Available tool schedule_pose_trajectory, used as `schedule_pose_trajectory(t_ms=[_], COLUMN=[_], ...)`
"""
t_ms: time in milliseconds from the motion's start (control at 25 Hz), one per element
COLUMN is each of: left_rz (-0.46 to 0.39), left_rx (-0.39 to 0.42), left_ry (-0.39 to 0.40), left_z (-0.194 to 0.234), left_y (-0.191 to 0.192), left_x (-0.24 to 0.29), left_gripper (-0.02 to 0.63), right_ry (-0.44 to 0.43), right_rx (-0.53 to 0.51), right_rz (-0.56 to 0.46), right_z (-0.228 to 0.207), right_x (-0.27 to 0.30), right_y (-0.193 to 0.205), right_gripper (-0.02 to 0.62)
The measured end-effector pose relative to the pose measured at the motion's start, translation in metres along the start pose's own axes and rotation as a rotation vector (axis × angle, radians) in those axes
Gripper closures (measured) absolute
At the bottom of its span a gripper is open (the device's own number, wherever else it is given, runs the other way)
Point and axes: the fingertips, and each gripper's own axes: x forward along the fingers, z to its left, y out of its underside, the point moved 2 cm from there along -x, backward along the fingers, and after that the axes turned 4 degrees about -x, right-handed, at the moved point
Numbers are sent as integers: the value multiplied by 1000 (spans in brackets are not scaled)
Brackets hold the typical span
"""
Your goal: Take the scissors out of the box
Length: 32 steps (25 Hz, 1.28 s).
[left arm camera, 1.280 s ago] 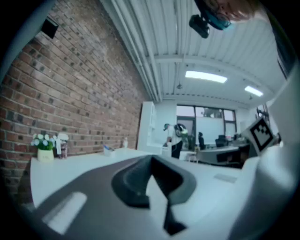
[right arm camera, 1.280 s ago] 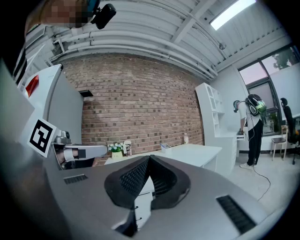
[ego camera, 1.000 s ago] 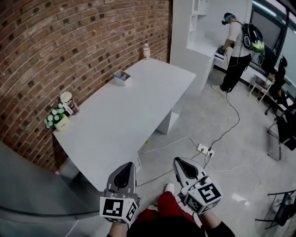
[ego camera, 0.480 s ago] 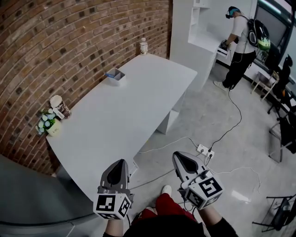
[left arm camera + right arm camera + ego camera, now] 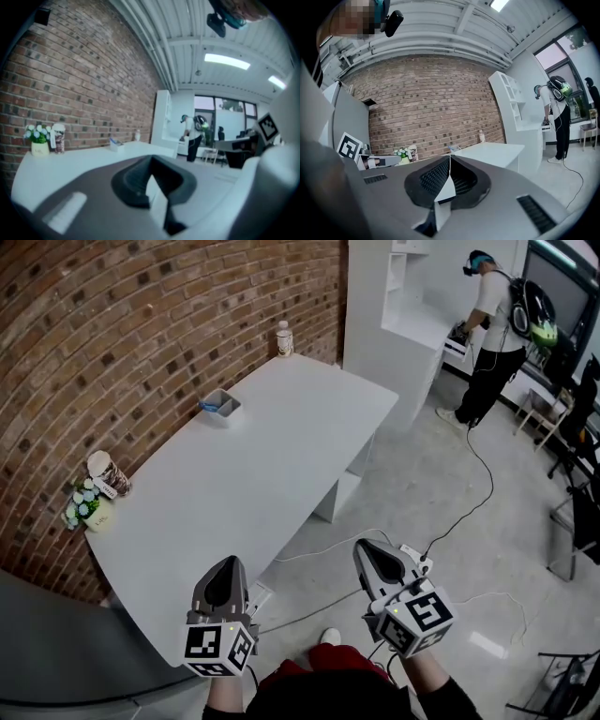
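A small grey open box (image 5: 218,404) stands on the long white table (image 5: 272,465), near the brick wall, with something blue in it; I cannot make out scissors. The same box shows small and far off in the left gripper view (image 5: 116,144) and the right gripper view (image 5: 453,149). My left gripper (image 5: 227,565) hangs at the table's near corner, shut and empty. My right gripper (image 5: 368,548) is over the floor beside the table, also shut and empty. In their own views the left gripper (image 5: 151,159) and the right gripper (image 5: 450,157) show jaws meeting with nothing between them.
A bottle (image 5: 282,337) stands at the table's far end; a patterned cup (image 5: 105,474) and a flower pot (image 5: 82,510) stand at its left end. A power strip (image 5: 415,559) and cables lie on the floor. A person (image 5: 492,324) stands at a white shelf unit (image 5: 403,296).
Both grippers have shifted left toward the table's near corner and the whole view has swung with them. Their jaws stay shut. The box has not moved on the table.
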Motion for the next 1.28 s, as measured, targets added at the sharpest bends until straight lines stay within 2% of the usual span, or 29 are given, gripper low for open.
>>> schedule_pose_trajectory(t_ms=[240,760,1040,1280], left_rz=[-27,-42,-37,4], left_rx=[13,1,-4,-5], left_ry=[-29,-71,-71,-89], left_z=[-9,4,26,49], left_y=[-12,-22,-26,-23], left_x=[22,58,108,159], left_gripper=[603,603,603,603], right_ry=[-7,-47,-54,-91], right_rx=[8,-16,-35,-31], right_rz=[-10,-22,-26,24], right_z=[-30,-44,-63,-79], right_x=[3,34,81,139], right_y=[-7,-21,-29,-23], right_gripper=[586,586,586,586])
